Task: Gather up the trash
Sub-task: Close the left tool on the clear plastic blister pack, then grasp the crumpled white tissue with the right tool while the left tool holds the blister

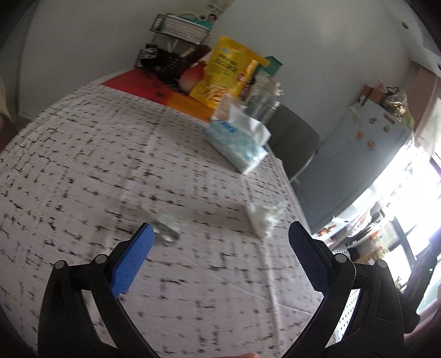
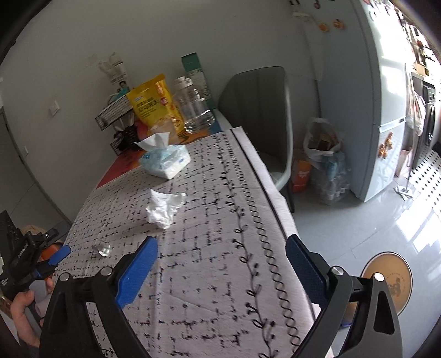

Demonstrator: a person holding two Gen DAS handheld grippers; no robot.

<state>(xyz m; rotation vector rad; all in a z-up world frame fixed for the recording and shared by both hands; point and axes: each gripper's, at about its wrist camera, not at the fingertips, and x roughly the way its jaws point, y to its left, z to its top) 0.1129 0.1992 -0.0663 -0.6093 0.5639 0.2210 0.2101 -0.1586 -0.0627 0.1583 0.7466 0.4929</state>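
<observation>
A crumpled white tissue (image 2: 164, 208) lies on the patterned tablecloth (image 2: 209, 275), ahead of my right gripper (image 2: 222, 245), which stands open and empty over the cloth. A small clear wrapper (image 2: 102, 249) lies to the tissue's lower left. In the left wrist view, blurred, the same tissue (image 1: 263, 219) lies ahead on the right and the clear wrapper (image 1: 166, 227) sits just beyond the left fingertip. My left gripper (image 1: 220, 234) is open with nothing between its pads. It also shows at the left edge of the right wrist view as the other gripper (image 2: 59, 254), held by a hand (image 2: 24, 316).
A tissue pack (image 2: 165, 161), a yellow snack bag (image 2: 154, 106), a clear jar (image 2: 193, 107) and a wire rack (image 1: 179, 26) crowd the table's far end. A grey chair (image 2: 261, 118), bagged bottles (image 2: 328, 165) and a fridge (image 2: 386, 96) stand right of the table's edge.
</observation>
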